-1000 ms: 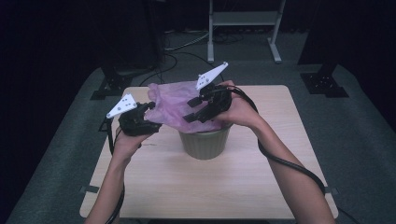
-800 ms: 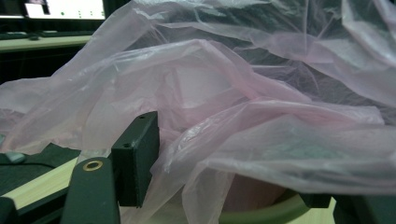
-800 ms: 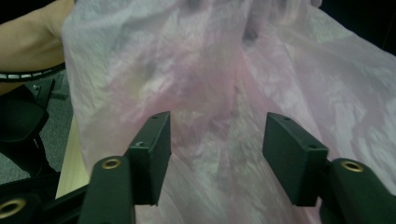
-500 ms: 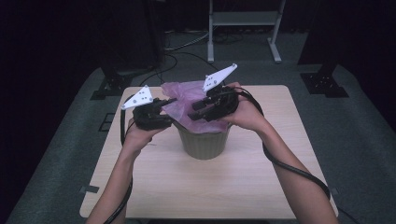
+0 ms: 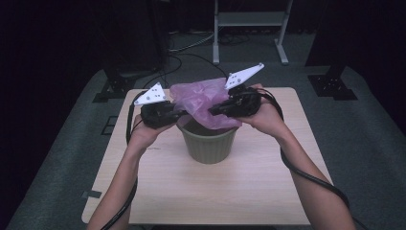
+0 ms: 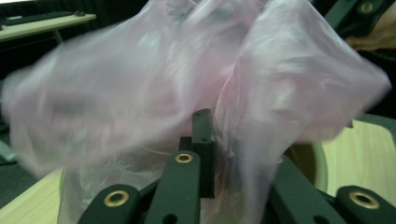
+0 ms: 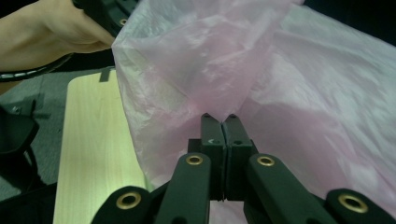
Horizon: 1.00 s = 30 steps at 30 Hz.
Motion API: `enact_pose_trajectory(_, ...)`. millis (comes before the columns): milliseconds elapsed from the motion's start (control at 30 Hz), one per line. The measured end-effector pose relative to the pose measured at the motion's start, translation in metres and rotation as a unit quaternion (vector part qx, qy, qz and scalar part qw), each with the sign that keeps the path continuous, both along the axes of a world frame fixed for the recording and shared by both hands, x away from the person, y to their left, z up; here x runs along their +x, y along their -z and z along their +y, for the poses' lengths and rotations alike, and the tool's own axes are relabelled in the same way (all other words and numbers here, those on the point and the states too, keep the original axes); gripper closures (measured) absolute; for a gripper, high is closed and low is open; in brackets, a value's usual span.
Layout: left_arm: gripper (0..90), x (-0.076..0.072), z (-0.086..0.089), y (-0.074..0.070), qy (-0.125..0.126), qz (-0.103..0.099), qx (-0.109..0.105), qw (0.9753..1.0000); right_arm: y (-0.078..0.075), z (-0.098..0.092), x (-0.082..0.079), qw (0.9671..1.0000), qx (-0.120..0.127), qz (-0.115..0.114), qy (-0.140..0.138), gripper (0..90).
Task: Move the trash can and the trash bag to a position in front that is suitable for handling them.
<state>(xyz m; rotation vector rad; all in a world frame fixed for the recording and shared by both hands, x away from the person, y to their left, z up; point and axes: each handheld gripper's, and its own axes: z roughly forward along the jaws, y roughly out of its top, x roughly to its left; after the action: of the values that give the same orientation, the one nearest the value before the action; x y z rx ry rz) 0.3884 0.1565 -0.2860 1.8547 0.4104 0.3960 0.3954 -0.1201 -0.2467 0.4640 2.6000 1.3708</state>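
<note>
Right now your left claw (image 5: 183, 114) is pinching the left edge of the pink bag (image 5: 201, 98); the film hides one jaw in the left gripper view, but it looks clamped on it. Bag hangs bunched between both claws, directly above the green bin (image 5: 209, 143) mid-surface (image 5: 268, 191), its lower part seemingly dipping into the mouth. Right claw (image 5: 214, 109) has jaws pressed together on the bag's right edge. Key relation: bin rim sits below both claws, equally near each, so spread outward and lower the film over the rim.
</note>
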Motion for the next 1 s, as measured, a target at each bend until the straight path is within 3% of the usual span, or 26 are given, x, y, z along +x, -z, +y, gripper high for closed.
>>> enact_pose_trajectory(367,83.4,0.003,0.007,-0.012,-0.013,-0.002,0.039,0.9992,-0.002,-0.051,0.004,0.9974,0.033,0.014,0.063,90.0)
enact_pose_trajectory(533,84.2,0.003,0.012,-0.015,-0.02,0.0,0.058,0.9981,0.0,-0.065,0.005,0.9959,0.037,0.018,0.08,90.0)
enact_pose_trajectory(800,85.8,0.001,0.023,-0.023,-0.039,-0.008,0.069,0.9968,0.004,-0.084,0.009,0.9922,0.056,0.025,0.109,90.0)
enact_pose_trajectory(1000,89.4,-0.003,0.034,-0.029,-0.048,-0.012,0.075,0.9959,0.008,-0.087,0.014,0.9901,0.067,0.032,0.119,90.0)
